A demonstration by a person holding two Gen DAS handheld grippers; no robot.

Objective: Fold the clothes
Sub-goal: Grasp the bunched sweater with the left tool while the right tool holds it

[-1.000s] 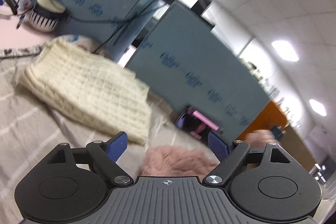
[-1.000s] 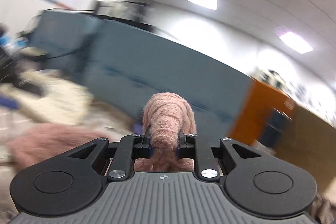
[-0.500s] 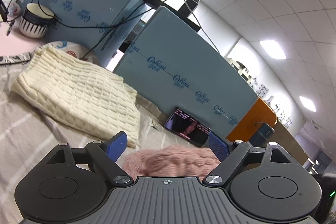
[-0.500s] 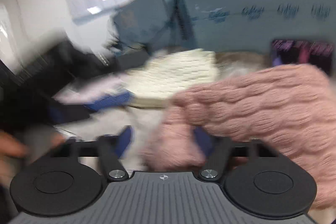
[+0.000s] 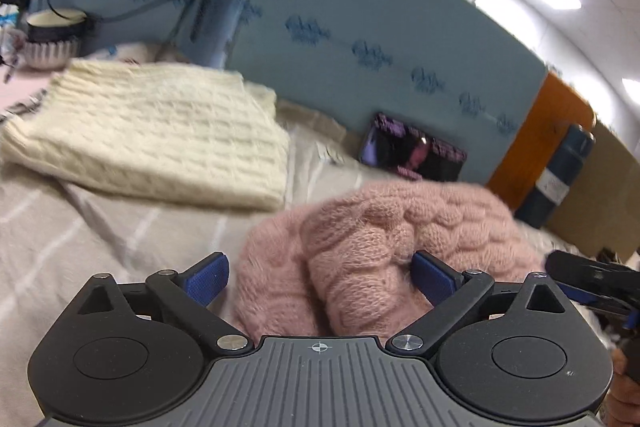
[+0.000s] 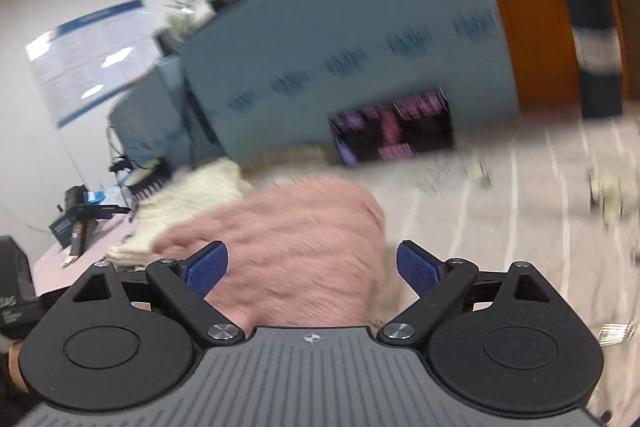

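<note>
A fluffy pink knit sweater (image 5: 384, 239) lies bunched on the grey striped cloth (image 5: 80, 239). My left gripper (image 5: 320, 275) is open, its blue pads on either side of the sweater's near edge. My right gripper (image 6: 312, 267) is open and empty, and the pink sweater (image 6: 296, 239) lies between and beyond its pads. A folded cream knit sweater (image 5: 160, 127) lies at the back left; it also shows in the right wrist view (image 6: 192, 187). The right gripper's tip shows at the left wrist view's right edge (image 5: 592, 279).
Blue partition panels (image 5: 380, 39) stand behind the cloth. A tablet with a lit screen (image 5: 412, 151) leans against them. A striped bowl (image 5: 52, 39) sits at the far left. An orange cabinet (image 6: 532, 11) and a dark bottle (image 6: 596, 39) stand at the right.
My right gripper has let go of the pink sweater and opened; the sweater has dropped onto the cloth. My left gripper has moved in over the sweater's edge.
</note>
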